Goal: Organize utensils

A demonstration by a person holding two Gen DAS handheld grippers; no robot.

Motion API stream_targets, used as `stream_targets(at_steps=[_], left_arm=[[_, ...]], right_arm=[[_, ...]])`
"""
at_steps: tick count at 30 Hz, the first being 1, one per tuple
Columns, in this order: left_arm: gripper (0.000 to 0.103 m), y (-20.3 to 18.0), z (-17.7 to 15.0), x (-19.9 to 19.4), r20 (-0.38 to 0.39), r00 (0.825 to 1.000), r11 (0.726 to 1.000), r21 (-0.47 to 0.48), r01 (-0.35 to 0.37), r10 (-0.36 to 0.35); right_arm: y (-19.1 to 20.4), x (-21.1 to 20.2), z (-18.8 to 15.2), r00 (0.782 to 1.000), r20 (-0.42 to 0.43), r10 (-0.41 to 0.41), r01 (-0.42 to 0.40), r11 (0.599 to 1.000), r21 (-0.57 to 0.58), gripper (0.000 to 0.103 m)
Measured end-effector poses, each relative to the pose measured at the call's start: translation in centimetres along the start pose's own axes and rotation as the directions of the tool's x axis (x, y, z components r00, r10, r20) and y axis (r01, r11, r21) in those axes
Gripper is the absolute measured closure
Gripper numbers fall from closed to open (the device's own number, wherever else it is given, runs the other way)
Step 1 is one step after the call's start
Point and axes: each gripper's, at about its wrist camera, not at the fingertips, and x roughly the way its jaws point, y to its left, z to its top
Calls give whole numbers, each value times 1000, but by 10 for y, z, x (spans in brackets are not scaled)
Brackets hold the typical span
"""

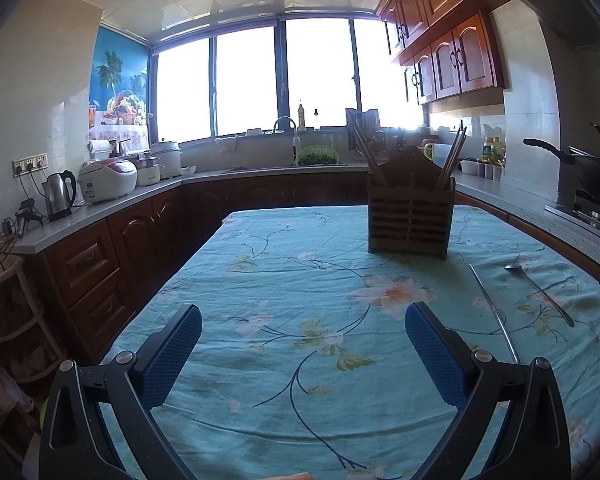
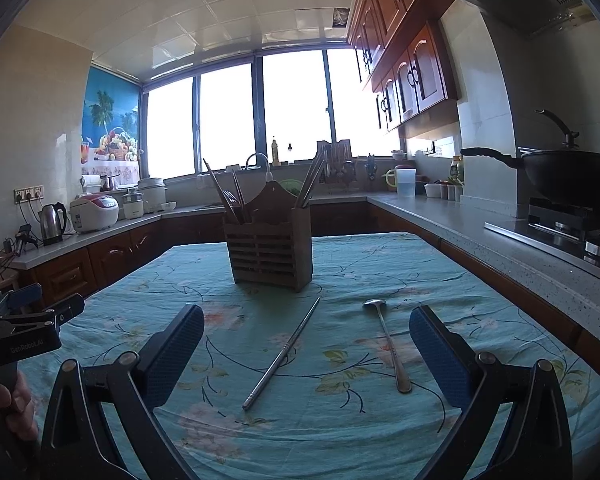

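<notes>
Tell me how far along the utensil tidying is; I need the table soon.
Partly done: the wooden holder already holds chopsticks at both ends. Nothing is in hand: the left gripper and right gripper both have open, empty jaws. Left to do: the metal chopstick and the spoon lie loose on the tablecloth in front of the holder.

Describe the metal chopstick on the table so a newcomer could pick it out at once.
Start at the table with the teal floral tablecloth and find the slatted wooden utensil holder standing on it. On the cloth in front of the holder lie two loose metal utensils, apart from each other. The chopstick is the left one: a thin straight rod, whereas the spoon beside it has a rounded bowl.
</notes>
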Motion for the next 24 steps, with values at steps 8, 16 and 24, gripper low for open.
stream_targets(at_steps=[8, 16, 24], left_arm=[[1, -5, 2, -3, 6, 1000, 1000, 6, 0, 0], [1, -10, 4, -5, 16, 1000, 1000, 6, -7, 7], [1, -13, 4, -4, 17, 1000, 1000, 9, -6, 6]], right_arm=[[2, -2, 2, 1000, 8, 6, -6, 1000, 1, 0], [3, -2, 5, 1000, 13, 12, -12, 1000, 0, 0], [3, -1, 5, 1000, 11, 12, -13, 1000, 4, 0]])
